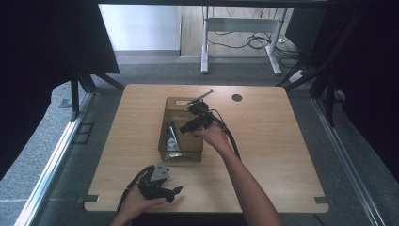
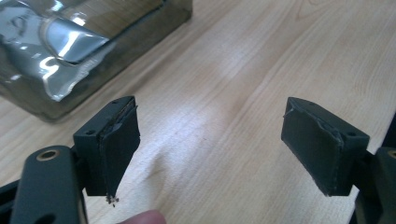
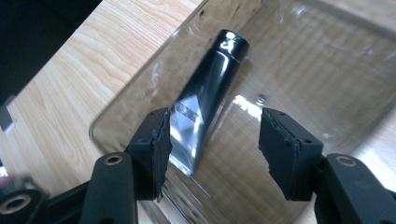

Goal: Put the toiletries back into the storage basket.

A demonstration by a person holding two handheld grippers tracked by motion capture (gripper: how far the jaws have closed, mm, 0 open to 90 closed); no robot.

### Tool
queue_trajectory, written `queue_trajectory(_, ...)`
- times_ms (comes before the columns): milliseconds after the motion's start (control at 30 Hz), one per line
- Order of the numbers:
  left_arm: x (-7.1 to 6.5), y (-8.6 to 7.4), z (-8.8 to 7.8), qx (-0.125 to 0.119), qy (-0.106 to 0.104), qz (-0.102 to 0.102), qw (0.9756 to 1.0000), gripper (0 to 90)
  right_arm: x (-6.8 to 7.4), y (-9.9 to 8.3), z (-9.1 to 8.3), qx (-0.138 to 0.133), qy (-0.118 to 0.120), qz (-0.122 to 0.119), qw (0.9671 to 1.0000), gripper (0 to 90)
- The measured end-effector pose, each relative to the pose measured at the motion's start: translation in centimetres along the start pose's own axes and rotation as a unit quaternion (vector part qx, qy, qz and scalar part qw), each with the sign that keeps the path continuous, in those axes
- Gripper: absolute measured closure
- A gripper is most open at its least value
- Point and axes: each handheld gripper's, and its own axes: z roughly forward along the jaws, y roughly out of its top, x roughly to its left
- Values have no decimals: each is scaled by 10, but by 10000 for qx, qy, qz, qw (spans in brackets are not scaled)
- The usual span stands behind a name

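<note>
Item: dark squeeze tube, glossy, cap end toward the far side, lying flat in the clear plastic bin mid-counter.
Right gripper: over the bin's right part, fingers spread, nothing between them, above the tube.
Left gripper: at the near counter edge, fingers spread, empty.
Step, as judged: tube deposited, or about to be fetched.
Next: either clear the bin walls, or descend and pinch the tube.

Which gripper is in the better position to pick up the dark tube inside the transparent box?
The right gripper, probably. It hangs over the clear plastic box, open jaws pointing at the dark shiny squeeze tube. The left gripper sits open near the wooden table edge.
</note>
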Motion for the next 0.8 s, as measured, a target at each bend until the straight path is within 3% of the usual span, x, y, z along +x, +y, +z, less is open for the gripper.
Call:
queue_trajectory(133, 5, -1, -2, -27, 82, -73, 9999, 196, -4, -27, -25, -317, -68, -325, 9989, 452)
queue_trajectory(267, 6, -4, -1, 30, 157, -112, 9998, 196, -10, -59, -48, -601, -129, -407, 9973, 465)
queue_trajectory(367, 5, -4, -1, 42, 189, -123, 9997, 197, -18, -84, -64, -865, -70, -360, 9956, 468)
queue_trajectory(500, 5, -4, -1, 52, 209, -145, 9997, 197, -30, -120, -78, -1120, -161, -256, 9932, 468)
queue_trajectory(633, 7, -6, 0, 74, 250, -187, 9995, 196, -43, -151, -86, -1256, -307, -188, 9914, 468)
queue_trajectory(800, 10, -8, 0, 103, 296, -240, 9992, 197, -62, -182, -87, -1352, -213, 48, 9906, 467)
